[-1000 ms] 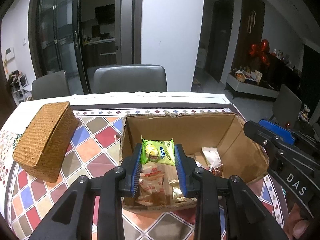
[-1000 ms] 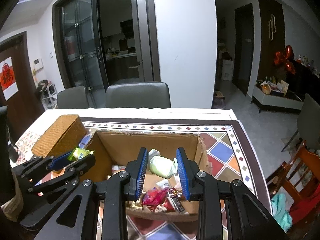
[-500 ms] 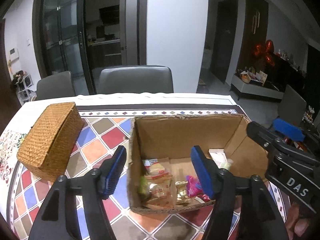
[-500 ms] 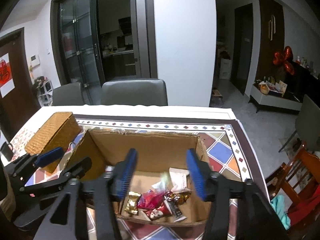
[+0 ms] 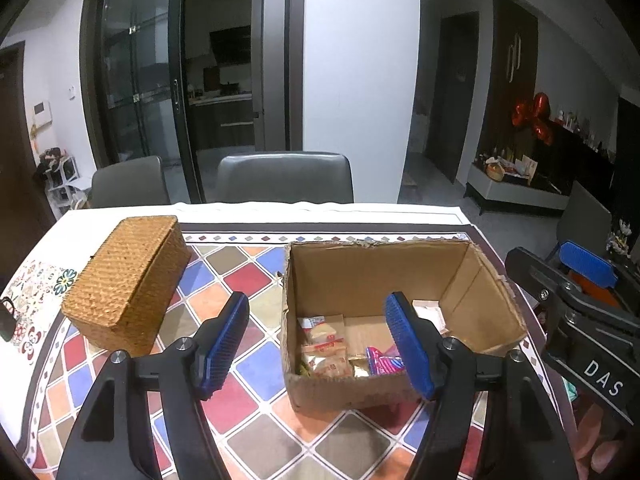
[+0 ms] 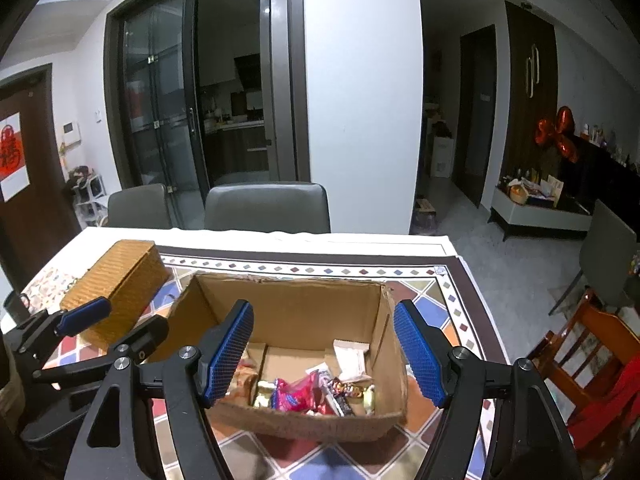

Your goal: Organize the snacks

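With both my left claw (image 5: pixel 318 346) and right claw (image 6: pixel 324 354) empty, the right's jaws opening wider, and the snack packets (image 6: pixel 316 392) loose in the cardboard box (image 5: pixel 476 304), a careless dip could snag its wall.

open cardboard box (image 5: pixel 372 272) upright, wrapped snacks (image 5: pixel 326 354) piled inside
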Action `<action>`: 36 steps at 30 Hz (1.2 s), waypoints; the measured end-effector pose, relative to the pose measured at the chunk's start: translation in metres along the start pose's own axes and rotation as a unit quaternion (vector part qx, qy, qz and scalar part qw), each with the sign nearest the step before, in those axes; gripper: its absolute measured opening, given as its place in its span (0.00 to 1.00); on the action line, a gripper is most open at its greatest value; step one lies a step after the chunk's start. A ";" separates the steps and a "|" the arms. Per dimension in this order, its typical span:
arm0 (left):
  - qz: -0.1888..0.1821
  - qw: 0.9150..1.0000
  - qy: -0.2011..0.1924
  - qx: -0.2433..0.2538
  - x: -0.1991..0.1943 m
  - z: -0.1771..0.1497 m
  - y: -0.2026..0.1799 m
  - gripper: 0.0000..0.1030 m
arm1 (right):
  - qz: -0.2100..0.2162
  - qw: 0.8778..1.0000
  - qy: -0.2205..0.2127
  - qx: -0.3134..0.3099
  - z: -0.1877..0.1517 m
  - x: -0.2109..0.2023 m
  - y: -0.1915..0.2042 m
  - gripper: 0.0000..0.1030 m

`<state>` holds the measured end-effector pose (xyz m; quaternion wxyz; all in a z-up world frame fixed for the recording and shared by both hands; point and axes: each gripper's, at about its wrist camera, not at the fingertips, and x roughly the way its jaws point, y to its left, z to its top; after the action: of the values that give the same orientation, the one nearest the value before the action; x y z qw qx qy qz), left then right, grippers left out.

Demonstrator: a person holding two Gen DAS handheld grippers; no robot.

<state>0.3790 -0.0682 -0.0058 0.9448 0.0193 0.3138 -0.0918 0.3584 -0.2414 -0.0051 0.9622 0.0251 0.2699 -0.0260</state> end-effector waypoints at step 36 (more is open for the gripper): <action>0.032 0.998 -0.057 -0.006 -0.123 -0.077 0.002 0.97 | -0.030 0.999 -0.038 -0.003 -0.060 -0.123 -0.002 0.83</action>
<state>0.2369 -0.0386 0.0058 0.9638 0.0186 0.2592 -0.0603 0.2219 -0.2349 0.0073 0.9706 0.0128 0.2340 -0.0547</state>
